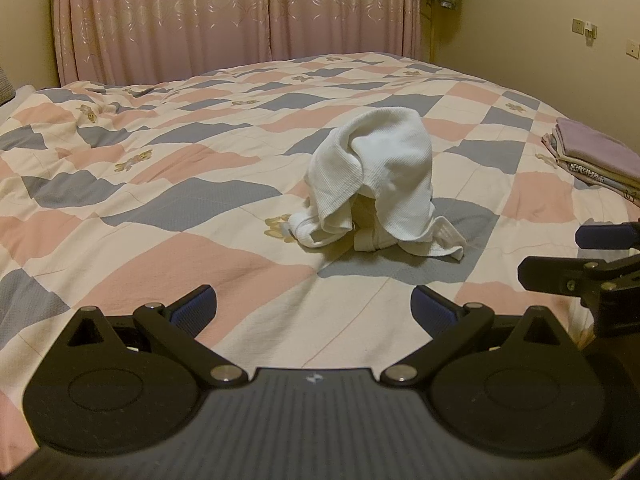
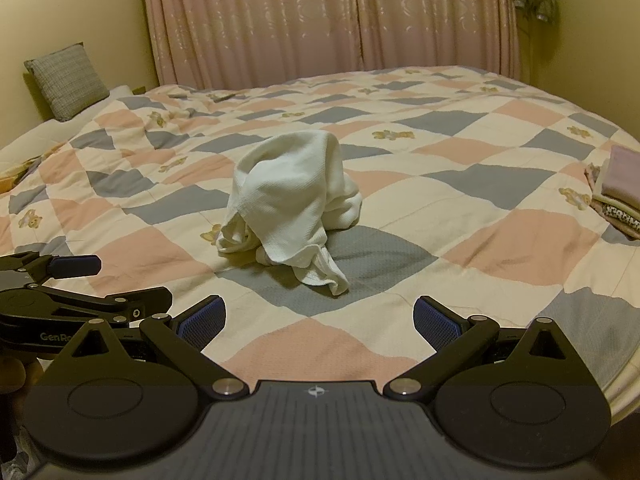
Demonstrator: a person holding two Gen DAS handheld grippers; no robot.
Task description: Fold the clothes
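White ribbed garment on pink-grey-cream checked quilt — curtains pink, perhaps embroidered.

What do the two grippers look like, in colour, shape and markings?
Both are matte black. The left gripper and right gripper each have a ribbed grey-black body with a small white logo, two round discs, linkage bars with silver rivets, and blue textured pads. No cables or sleeves show.
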